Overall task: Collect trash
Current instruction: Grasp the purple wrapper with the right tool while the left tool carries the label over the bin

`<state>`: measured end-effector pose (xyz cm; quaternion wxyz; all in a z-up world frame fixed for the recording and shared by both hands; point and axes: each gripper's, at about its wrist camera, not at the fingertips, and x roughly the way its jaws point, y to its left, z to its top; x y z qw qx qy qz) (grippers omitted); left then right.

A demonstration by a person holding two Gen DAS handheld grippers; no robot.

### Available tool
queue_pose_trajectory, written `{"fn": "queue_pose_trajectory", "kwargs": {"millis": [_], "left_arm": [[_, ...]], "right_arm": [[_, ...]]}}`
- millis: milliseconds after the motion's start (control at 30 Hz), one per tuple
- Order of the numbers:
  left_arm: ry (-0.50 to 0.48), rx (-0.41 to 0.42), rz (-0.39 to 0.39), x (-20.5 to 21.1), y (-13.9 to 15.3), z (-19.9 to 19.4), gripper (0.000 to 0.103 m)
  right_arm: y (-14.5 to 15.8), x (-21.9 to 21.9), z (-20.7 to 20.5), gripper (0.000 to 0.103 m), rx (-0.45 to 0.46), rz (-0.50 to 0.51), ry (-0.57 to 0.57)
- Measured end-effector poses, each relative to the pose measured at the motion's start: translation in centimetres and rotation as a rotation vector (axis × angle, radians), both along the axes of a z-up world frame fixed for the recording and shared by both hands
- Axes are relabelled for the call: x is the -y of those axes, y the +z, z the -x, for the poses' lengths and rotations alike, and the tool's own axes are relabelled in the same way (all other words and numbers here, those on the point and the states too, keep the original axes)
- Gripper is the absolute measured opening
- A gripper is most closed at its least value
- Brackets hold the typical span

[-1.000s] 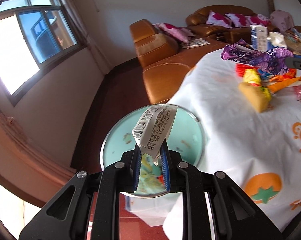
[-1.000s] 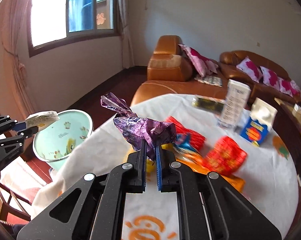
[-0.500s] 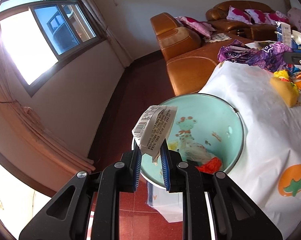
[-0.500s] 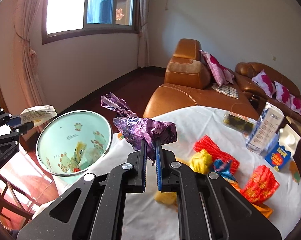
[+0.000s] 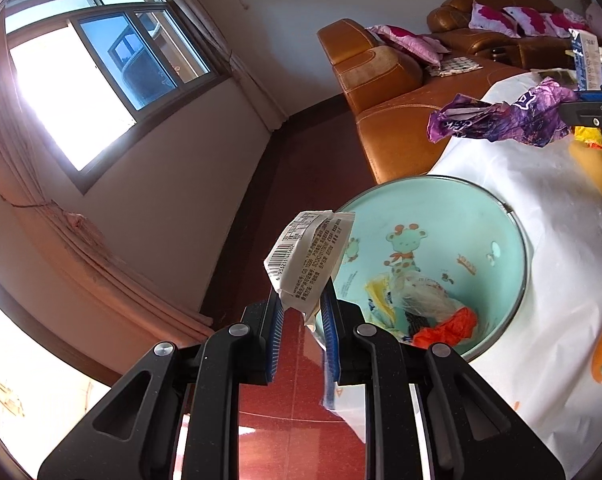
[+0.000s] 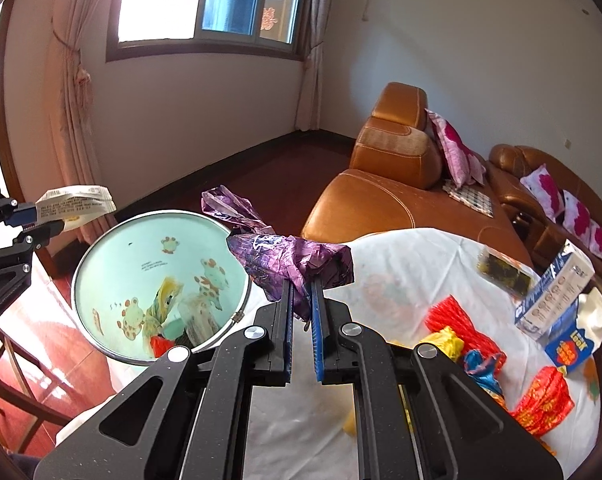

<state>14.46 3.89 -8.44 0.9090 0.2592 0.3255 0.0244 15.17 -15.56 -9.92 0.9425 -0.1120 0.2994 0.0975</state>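
Observation:
My left gripper (image 5: 301,300) is shut on a white printed wrapper (image 5: 309,256) and holds it at the near left rim of a mint-green bin (image 5: 501,216) with cartoon animals inside. The bin holds several pieces of trash (image 5: 441,320). My right gripper (image 6: 301,300) is shut on a crumpled purple wrapper (image 6: 293,256) and holds it above the table edge, just right of the bin (image 6: 101,248). The left gripper (image 6: 41,220) with its white wrapper (image 6: 75,202) shows at the left of the right wrist view. The purple wrapper (image 5: 501,118) shows at the upper right of the left wrist view.
A white tablecloth (image 6: 401,276) with orange prints covers the table. Red, yellow and blue wrappers (image 6: 461,336), a tall carton (image 6: 557,288) and a blue carton (image 6: 581,332) lie on it. An orange leather sofa (image 6: 393,184) stands behind. A wooden chair (image 6: 17,392) stands below the bin.
Both grippers have moved towards the bin. The bin looks larger and more central in both views, and the purple wrapper now hangs nearer its rim. Both grips are unchanged.

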Motion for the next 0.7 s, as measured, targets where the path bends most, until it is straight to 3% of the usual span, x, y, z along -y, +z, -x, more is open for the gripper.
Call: {"fn": "queue_pose_trajectory", "kwargs": {"millis": [700], "left_arm": [[0.021, 0.024, -0.049, -0.2, -0.3, -0.3, 0.018]], "right_arm": [[-0.7, -2.5, -0.8, 0.009, -0.004, 0.057, 0.050]]}}
